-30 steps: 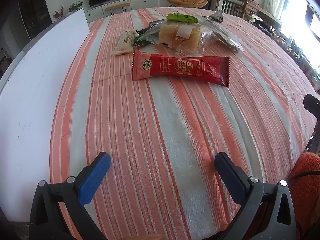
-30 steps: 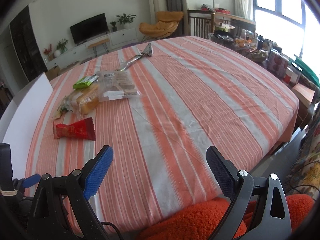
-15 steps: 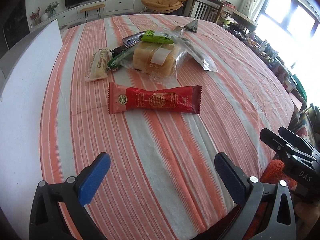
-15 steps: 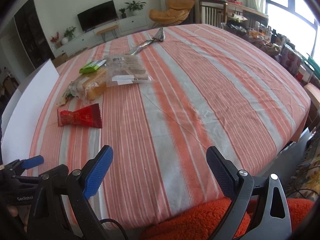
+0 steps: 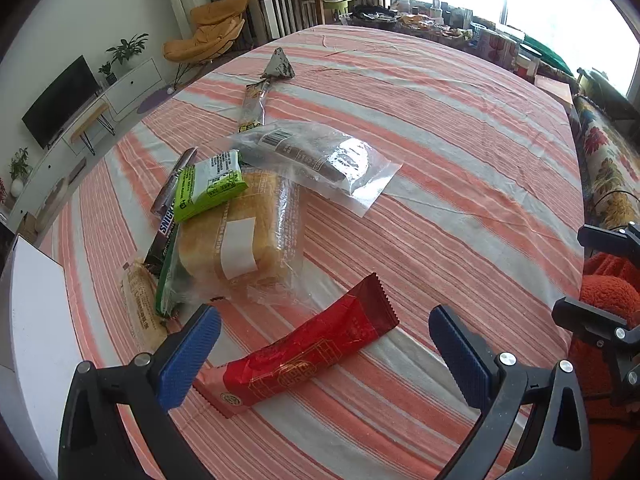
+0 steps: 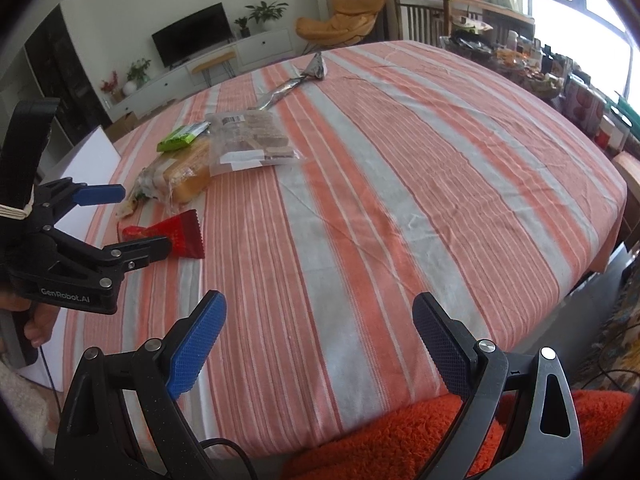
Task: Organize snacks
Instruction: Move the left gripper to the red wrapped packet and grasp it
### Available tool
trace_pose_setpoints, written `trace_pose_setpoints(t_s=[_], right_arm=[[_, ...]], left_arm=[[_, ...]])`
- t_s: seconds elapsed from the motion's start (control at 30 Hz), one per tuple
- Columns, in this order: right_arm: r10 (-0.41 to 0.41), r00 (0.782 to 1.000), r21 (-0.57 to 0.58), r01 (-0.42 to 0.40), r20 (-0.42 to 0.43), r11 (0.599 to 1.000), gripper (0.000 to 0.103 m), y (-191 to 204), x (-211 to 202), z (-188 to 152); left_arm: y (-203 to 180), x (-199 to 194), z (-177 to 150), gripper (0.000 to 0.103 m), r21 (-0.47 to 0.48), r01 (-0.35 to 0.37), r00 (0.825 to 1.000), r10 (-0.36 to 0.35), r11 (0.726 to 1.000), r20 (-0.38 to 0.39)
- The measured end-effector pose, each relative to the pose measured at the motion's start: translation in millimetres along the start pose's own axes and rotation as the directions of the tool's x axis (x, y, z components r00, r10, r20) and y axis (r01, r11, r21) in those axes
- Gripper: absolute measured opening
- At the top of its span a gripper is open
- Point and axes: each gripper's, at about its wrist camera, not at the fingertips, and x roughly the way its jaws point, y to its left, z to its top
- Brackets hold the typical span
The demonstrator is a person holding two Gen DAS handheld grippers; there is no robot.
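Near the table's front edge, the red snack packet point(image 5: 316, 354) is lying diagonally between the left gripper's point(image 5: 324, 354) wide-apart fingers — closing across its padded middle, not the crimped ends, looks wisest. Behind it the bread bag point(image 5: 240, 240) is crowding close; the right gripper point(image 6: 316, 344), also gaping empty, is hovering over bare striped tablecloth point(image 6: 400, 184).

On the table point(image 5: 460, 168), a long snack packet point(image 5: 308, 354) lies nearest. At its 11 o'clock sits a bagged loaf point(image 5: 240, 236), a small packet point(image 5: 208, 188) on top, a clear bag point(image 5: 320, 156) at the loaf's 1 o'clock.
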Motion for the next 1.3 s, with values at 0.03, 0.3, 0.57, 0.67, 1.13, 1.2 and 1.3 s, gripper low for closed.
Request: trace_pose_setpoints(t_s=[0.03,0.3,0.57,0.67,1.13,1.2,1.3], right_arm=[[0.001,1.0,0.001,-0.001,0.002,1.0,0.096,-0.1,-0.3,0.0],[0.007,1.0,0.006,-0.007,0.002,1.0,0.096,-0.7,-0.2,0.1],[0.009,1.0,0.009,-0.009,0.007,1.0,0.096,-1.1,-0.5,0.3],[0.011,1.0,0.012,-0.011,0.008,1.0,0.096,-1.5,-0.3,0.3],[0.008,1.0,0.03,-0.009,0.004,1.0,0.096,-4.7,-0.7,0.2],[0.002,1.0,0.018,-0.002,-0.002,1.0,0.096,-1.3,0.7,0.4],[-0.008,1.0,-0.006,0.008,0.004,1.0,0.096,2.9,-0.6,-0.8]], left_arm=[[0.2,2.8,0.0,0.103,-0.008,0.022,1.0,-0.022,1.0,-0.003],[-20.9,24.9,-10.1,0.103,0.048,0.152,0.982,-0.146,0.987,-0.118],[-40.7,3.2,-42.4,0.103,0.11,0.325,0.928,-0.295,0.939,-0.227],[-33.9,-9.7,-45.1,0.103,0.082,0.338,0.929,-0.319,0.937,-0.189],[16.6,-40.9,-61.4,0.1,-0.201,0.07,0.997,-0.06,0.977,0.053],[24.2,-33.3,-63.8,0.1,-0.247,-0.003,1.0,0.007,0.969,0.018],[24.5,-16.2,-67.3,0.1,-0.266,-0.067,0.997,0.058,0.961,-0.043]])
